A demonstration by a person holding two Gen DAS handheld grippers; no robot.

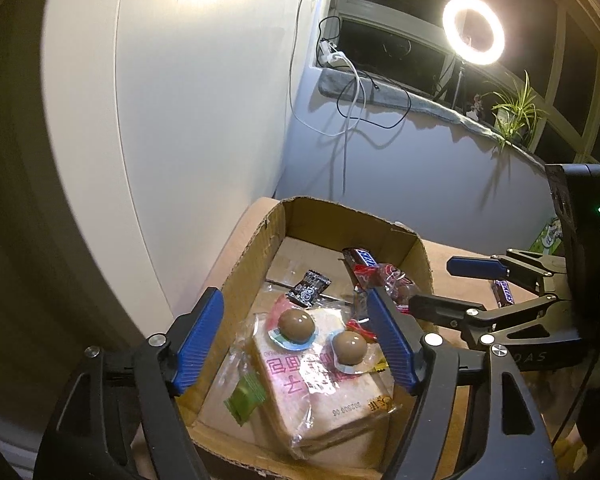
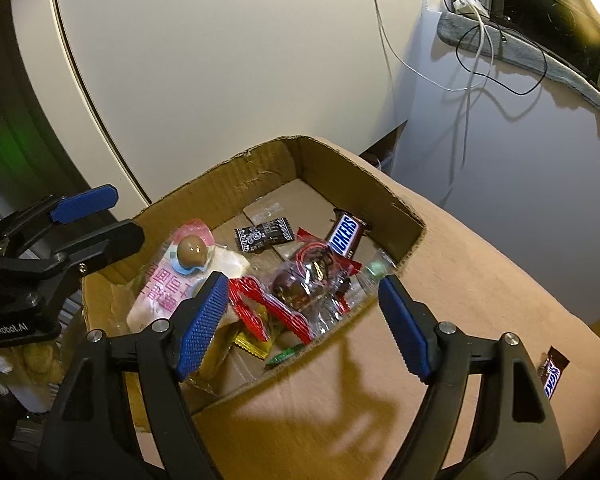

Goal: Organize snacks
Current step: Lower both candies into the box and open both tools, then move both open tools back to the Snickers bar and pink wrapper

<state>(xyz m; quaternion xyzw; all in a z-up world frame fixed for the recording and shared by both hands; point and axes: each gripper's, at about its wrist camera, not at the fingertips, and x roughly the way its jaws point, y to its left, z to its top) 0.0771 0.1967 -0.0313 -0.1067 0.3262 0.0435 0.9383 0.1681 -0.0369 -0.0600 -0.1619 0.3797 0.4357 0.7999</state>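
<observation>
A torn-edged cardboard box (image 2: 228, 176) of snacks sits on a brown counter (image 2: 480, 280) against a white wall. The left claw (image 1: 296, 340) hovers over the box's near end, jaws spread wide and holding nothing, above a wrapped loaf of sliced bread (image 1: 320, 396) topped by two brown eggs in plastic (image 1: 296, 323). The right claw (image 2: 300, 320) hangs over the box's near rim, also parted and empty. Inside lie a Snickers bar (image 2: 345, 235) toward the far right corner, a black sachet (image 2: 264, 235), red-wrapped sweets (image 2: 312, 276) and a green packet (image 1: 246, 394). A second Snickers bar (image 2: 554, 374) rests on the counter outside the box, near its right edge.
</observation>
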